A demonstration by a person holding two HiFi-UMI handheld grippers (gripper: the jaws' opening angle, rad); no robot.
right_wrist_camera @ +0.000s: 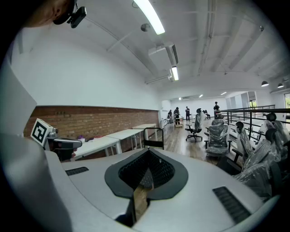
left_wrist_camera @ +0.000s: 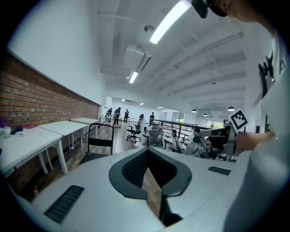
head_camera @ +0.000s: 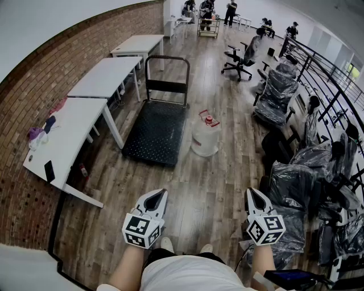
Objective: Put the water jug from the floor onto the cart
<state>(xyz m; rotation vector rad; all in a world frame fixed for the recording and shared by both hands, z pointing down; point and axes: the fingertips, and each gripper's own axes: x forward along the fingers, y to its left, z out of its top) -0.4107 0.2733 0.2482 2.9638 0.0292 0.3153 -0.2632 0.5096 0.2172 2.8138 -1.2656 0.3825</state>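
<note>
The water jug [head_camera: 205, 138], clear with a red cap, stands on the wooden floor just right of the cart. The cart [head_camera: 156, 132] is a flat black platform with an upright black handle at its far end, and nothing lies on it. My left gripper [head_camera: 161, 192] and right gripper [head_camera: 251, 191] are held low in front of me, well short of the jug, both shut and empty. In the left gripper view the gripper [left_wrist_camera: 147, 150] points towards the cart's handle [left_wrist_camera: 100, 136]. The right gripper [right_wrist_camera: 147, 150] also faces the cart handle [right_wrist_camera: 154, 136]. Neither gripper view shows the jug.
White tables [head_camera: 68, 131] line the brick wall at the left. Plastic-wrapped office chairs [head_camera: 278, 91] and a black railing [head_camera: 324, 68] fill the right side. An office chair [head_camera: 242, 57] stands beyond the jug, and people [head_camera: 207, 8] are at the far end.
</note>
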